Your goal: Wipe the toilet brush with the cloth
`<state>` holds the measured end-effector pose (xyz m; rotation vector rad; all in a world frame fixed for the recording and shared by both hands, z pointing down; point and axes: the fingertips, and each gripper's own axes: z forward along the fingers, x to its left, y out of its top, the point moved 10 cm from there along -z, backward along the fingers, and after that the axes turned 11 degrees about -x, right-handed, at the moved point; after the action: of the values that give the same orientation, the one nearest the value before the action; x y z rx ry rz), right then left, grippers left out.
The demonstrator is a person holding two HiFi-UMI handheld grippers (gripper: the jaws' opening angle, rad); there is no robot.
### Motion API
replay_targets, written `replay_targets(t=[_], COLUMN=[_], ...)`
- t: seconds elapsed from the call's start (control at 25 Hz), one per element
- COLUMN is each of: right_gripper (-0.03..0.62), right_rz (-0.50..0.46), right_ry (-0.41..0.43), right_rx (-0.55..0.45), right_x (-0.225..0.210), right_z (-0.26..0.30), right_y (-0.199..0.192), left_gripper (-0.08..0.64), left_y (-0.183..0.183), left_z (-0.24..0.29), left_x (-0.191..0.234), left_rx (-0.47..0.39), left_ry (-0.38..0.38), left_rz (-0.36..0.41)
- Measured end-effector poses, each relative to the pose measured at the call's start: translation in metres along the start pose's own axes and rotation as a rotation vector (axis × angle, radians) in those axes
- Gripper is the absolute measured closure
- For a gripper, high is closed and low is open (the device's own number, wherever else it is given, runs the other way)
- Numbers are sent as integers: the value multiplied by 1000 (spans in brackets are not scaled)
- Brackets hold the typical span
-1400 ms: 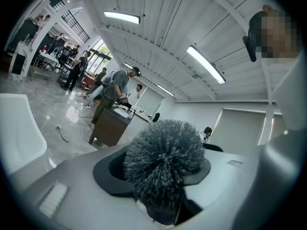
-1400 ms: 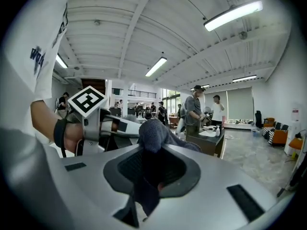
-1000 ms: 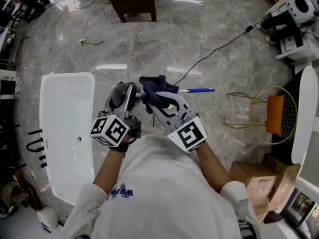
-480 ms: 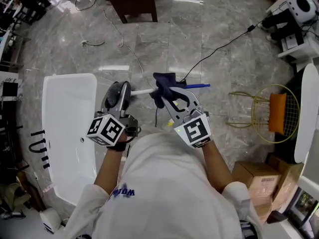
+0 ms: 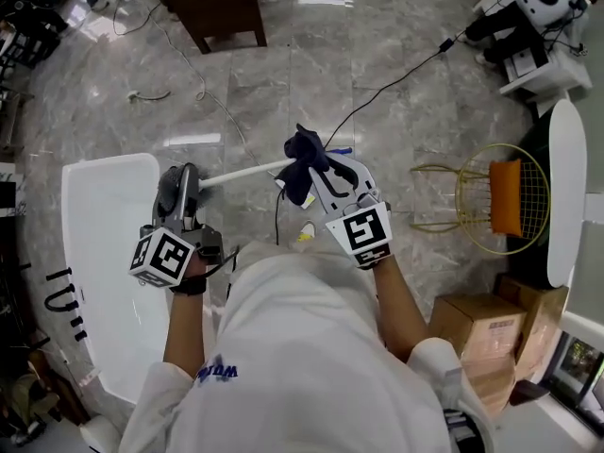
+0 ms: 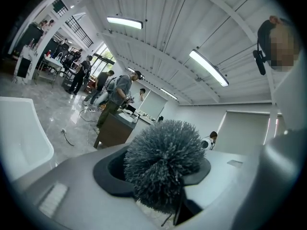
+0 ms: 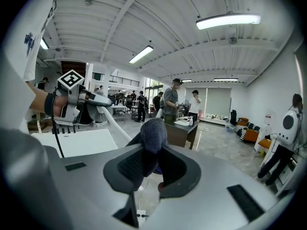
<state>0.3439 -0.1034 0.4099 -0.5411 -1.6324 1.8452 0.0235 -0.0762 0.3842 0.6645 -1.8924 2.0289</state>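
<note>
Closest in, both hands are up in front of the white shirt. The left hand-held gripper is clamped on the toilet brush at its bristle end. In the left gripper view the grey bristle head bulges between the jaws and fills the gap. From there the white handle runs level and off to the right, well clear of the floor.

Over to the right hand-held gripper: its jaws are closed tight on the dark blue cloth, and the cloth sits bunched right on the handle. A short blue tip of the handle pokes out just beyond it. The right gripper view has the cloth pinched between the pads, with the handle coming in from the left gripper's side and meeting the cloth.

Below and to the left, a white bathtub on the marble floor. To the right stands a gold wire chair with an orange cushion. Further out, a black cable trails across the tiles, and a dark wooden cabinet stands at the top.
</note>
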Motion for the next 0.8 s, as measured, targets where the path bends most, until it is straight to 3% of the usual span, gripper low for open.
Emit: replay_targets(t=[0.8], right_gripper=[522], right_rz=[20], right_ry=[-269], right_rx=[93], right_x=[-61], right_z=[-33], right_y=[-27], left_gripper=[357], left_y=[30], left_z=[-11], left_x=[31], left_rx=[-110], left_ry=[74], left_rz=[-19])
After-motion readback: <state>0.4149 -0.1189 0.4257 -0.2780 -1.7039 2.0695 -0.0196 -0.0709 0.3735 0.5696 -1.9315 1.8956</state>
